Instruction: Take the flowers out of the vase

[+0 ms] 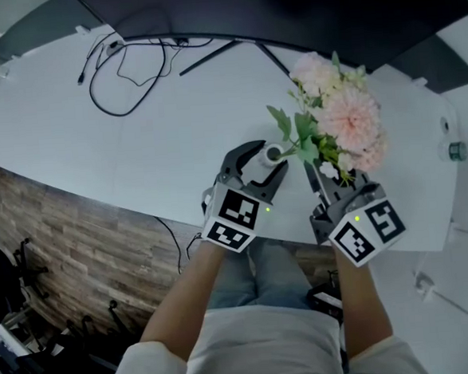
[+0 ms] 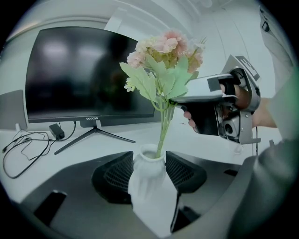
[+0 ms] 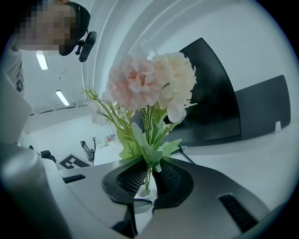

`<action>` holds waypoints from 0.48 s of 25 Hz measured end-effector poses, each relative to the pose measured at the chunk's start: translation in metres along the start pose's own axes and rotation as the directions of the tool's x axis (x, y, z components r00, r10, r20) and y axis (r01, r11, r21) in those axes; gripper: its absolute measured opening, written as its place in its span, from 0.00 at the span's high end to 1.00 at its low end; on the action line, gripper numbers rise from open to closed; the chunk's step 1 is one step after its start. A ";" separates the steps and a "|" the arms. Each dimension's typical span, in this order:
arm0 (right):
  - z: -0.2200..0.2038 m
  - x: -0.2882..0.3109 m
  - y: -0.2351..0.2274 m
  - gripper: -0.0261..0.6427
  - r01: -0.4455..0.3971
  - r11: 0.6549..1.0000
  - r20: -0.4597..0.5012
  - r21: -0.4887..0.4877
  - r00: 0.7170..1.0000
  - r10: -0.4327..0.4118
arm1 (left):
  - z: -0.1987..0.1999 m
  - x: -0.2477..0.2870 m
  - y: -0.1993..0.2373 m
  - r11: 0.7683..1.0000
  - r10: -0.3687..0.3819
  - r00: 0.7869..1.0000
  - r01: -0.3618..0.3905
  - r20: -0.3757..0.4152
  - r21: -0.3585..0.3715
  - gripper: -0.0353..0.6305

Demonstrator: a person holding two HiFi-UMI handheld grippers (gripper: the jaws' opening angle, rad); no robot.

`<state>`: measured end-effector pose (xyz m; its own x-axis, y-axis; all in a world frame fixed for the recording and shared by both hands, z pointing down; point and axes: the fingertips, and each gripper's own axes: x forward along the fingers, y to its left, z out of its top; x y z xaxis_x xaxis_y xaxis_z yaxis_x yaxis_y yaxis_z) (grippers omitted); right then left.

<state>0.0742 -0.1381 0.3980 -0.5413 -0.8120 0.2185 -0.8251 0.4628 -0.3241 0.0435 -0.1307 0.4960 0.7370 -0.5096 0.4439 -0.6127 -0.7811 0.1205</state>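
Observation:
A small white vase point(image 1: 273, 152) stands near the table's front edge, and my left gripper point(image 1: 268, 159) is shut on it. In the left gripper view both pads press its neck point(image 2: 149, 179). A bunch of pink and cream flowers point(image 1: 345, 118) with green leaves leans to the right above it. My right gripper point(image 1: 322, 172) is shut on the green stems just under the leaves. The stems point(image 2: 163, 130) run down into the vase's mouth. In the right gripper view the stems pass between the pads point(image 3: 147, 179), and the vase's rim point(image 3: 142, 192) shows below.
A dark monitor point(image 1: 286, 11) on a thin-legged stand is at the back of the white table point(image 1: 94, 136). Black cables point(image 1: 130, 69) loop at the back left. A small greenish object point(image 1: 455, 151) lies at the far right. The table's front edge runs just under both grippers.

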 end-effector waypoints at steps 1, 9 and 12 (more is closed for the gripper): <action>0.001 -0.001 0.000 0.88 0.001 1.000 0.002 0.001 1.000 -0.001 | 0.000 0.000 0.000 1.000 0.001 1.000 -0.001 0.002 0.000 0.62; 0.018 -0.014 -0.001 0.88 0.009 1.000 0.019 0.002 1.000 -0.009 | 0.007 -0.002 -0.004 1.000 0.004 1.000 -0.004 0.023 0.004 0.62; 0.017 -0.013 -0.002 0.88 0.010 1.000 0.026 0.004 1.000 -0.010 | 0.002 0.000 -0.002 1.000 0.003 1.000 -0.003 0.016 0.006 0.62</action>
<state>0.0854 -0.1340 0.3800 -0.5290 -0.8252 0.1981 -0.8295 0.4535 -0.3261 0.0449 -0.1298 0.4944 0.7398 -0.5174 0.4302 -0.6129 -0.7819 0.1136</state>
